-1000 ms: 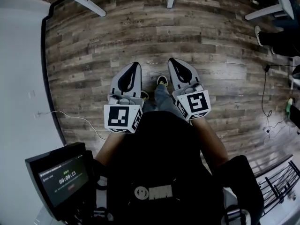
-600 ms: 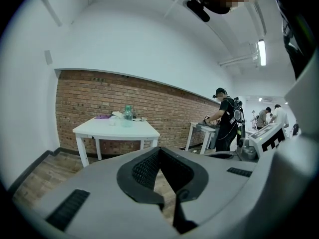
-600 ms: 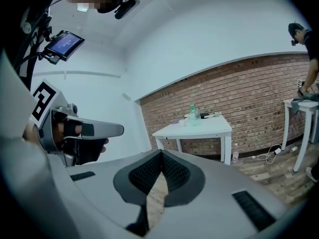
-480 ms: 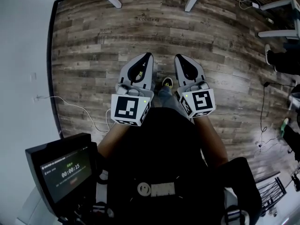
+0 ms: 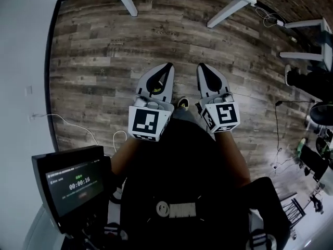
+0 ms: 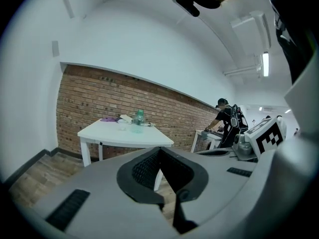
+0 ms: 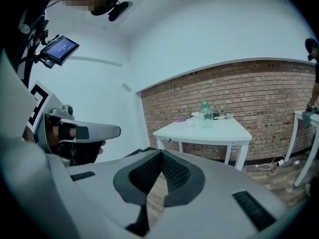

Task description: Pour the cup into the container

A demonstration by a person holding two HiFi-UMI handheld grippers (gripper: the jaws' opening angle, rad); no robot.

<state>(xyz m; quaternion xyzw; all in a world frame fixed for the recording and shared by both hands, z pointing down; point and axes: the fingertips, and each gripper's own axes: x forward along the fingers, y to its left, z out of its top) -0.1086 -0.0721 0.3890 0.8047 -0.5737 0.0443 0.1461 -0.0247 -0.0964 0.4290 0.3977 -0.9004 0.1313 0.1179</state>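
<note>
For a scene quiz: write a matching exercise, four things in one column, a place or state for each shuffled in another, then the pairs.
1. white square table
2. clear bottle with green cap
3. black timer screen
4. left gripper

A. jaws together, empty
B. stands on the table
C. stands on the wood-plank floor
D. head view's lower left

Pairs: 1-C, 2-B, 3-D, 4-A
</note>
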